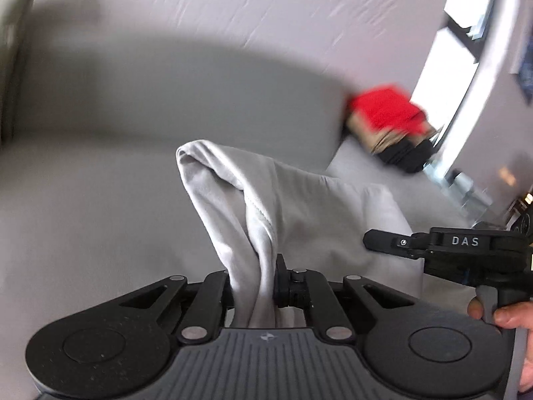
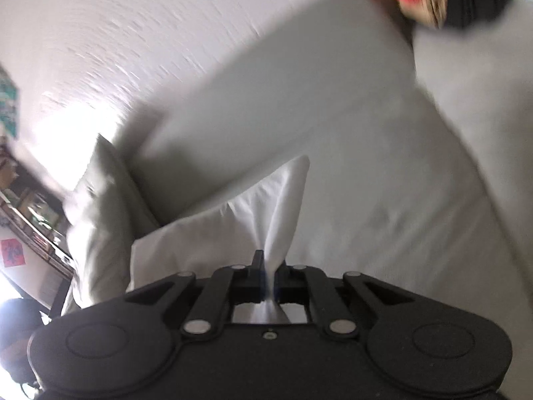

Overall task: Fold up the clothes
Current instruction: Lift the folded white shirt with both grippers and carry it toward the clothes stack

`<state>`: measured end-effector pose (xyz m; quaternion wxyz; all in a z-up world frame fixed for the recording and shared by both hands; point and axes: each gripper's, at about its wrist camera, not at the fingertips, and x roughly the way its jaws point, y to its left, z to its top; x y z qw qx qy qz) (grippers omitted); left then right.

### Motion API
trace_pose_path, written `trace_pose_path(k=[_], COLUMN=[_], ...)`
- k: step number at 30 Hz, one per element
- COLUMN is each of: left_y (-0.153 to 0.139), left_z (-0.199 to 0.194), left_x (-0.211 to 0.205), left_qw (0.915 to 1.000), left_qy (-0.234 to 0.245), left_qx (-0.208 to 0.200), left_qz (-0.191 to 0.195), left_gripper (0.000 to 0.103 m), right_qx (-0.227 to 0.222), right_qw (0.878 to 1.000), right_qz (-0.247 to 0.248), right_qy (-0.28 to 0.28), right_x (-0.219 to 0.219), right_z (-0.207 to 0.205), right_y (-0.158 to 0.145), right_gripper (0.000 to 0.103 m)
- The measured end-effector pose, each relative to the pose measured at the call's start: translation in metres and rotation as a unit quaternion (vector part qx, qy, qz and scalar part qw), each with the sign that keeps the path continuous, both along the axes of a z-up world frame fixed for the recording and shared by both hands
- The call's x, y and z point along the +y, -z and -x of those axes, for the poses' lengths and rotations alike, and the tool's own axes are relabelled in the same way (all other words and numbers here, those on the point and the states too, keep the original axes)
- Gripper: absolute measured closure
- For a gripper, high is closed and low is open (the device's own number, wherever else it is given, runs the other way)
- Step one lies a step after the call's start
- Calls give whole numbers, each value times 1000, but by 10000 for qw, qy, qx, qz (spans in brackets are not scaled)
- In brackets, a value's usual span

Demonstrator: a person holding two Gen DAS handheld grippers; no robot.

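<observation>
A pale grey garment (image 1: 266, 206) hangs bunched above a grey sofa. My left gripper (image 1: 256, 283) is shut on a twisted fold of it, and the cloth rises from the jaws in a peak. In the left wrist view my right gripper (image 1: 369, 241) reaches in from the right edge, pinched against the same cloth, with a hand (image 1: 506, 313) on its grip. In the right wrist view my right gripper (image 2: 271, 276) is shut on a white-looking corner of the garment (image 2: 276, 213), which fans out to the left.
The grey sofa seat (image 1: 83, 220) and backrest (image 1: 166, 90) fill the view. A stack of folded clothes, red (image 1: 386, 106) over tan and black, sits at the sofa's far right end. A pale cushion (image 2: 100, 206) leans at the left end. Both views are motion-blurred.
</observation>
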<state>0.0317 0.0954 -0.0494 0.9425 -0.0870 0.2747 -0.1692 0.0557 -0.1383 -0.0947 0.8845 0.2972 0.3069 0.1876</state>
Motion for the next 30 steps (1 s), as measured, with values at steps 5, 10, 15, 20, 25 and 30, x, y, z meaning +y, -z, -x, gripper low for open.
trace_pose_path(k=[5,10,15,20,25,30], left_y=[-71,-122,-134,-104,-17,31], left_z=[48,69,53,20,-40,-101], left_x=[-48,-104,-160,-215,-272,-315], left_qw=[9924,9794,9701,9637,9625,9597], left_qy=[383,1045,1728,2203,2368,2394], left_qx=[-1173,-1631,-1186,-377,604,1082], left_qz=[48,563,1225,1462,1178,994], left_gripper=[96,96,96,96,96,96], right_qx=[-1228,-1939,-2046,-1545,-598,-88], right_qw=[9912,9728,9616,9612,9632,9564], right_qz=[208,600,694,723,620,808], right_qy=[443,1121,1695,2170,2545,2806], right_x=[-40,-86,-145,-206,-268,-298], right_z=[73,131,174,171,122,69], right_y=[-81,-151,-184,-164,-85,-32], right_gripper=[99,99,99,99,99,99])
